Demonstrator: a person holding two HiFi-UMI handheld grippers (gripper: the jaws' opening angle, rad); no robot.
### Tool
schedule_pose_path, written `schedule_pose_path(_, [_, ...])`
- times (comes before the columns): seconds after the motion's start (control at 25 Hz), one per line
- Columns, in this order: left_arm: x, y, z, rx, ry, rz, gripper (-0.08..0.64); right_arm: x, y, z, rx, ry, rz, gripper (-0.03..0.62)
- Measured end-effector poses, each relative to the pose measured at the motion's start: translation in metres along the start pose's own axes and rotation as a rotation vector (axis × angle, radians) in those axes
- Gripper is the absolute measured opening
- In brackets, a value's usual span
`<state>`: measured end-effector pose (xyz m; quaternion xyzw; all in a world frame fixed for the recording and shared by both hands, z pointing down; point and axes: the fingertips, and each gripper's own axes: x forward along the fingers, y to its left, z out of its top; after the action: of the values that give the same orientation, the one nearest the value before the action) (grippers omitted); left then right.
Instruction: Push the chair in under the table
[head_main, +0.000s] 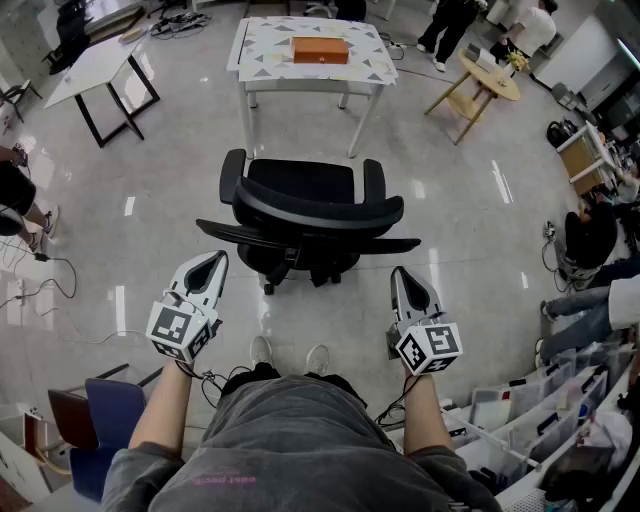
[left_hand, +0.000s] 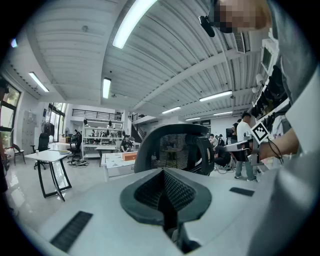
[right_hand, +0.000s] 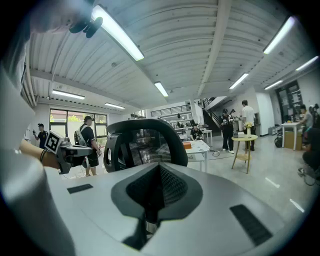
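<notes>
A: Item: chair (head_main: 300, 205), black, wheeled. Location?
B: Well short of the table (head_main: 262, 48). Likely rolls easily, may swivel; push the backrest rim evenly. Left gripper (head_main: 214, 260), right gripper (head_main: 400, 274): jaws closed, empty.

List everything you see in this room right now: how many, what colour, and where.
office chair: one, black, mid-floor, not yet under the table
patterned table: one, white with grey triangles, beyond the chair
box: one, orange, on the patterned table
plain table: one, white top with black legs, far left
round side table: one, light wood, far right
blue chair: one, blue, near left
bystanders: several, mostly dark clothes, around the room's edges
left gripper: one, white, shut and empty, near side of the chair's backrest, left
right gripper: one, white, shut and empty, same side, right
</notes>
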<state>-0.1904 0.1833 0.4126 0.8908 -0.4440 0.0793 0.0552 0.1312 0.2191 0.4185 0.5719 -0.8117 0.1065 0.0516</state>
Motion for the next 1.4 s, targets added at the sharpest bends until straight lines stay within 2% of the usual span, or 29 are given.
schedule_pose_path(0.4, [0.004,-0.002,0.004,0.003,-0.005,-0.008,-0.002,0.004,-0.002,0.0,0.001,0.003,0.001,-0.002])
schedule_pose_path(0.64, [0.007,-0.005,0.011,0.018,-0.021,-0.016,-0.002,0.009,0.007,0.01,-0.036,-0.022,0.007,-0.002])
schedule_pose_path(1.4, [0.008,-0.012,0.014,0.046,-0.032,-0.016,-0.002,0.008,0.008,0.014,-0.027,-0.031,0.006,-0.002])
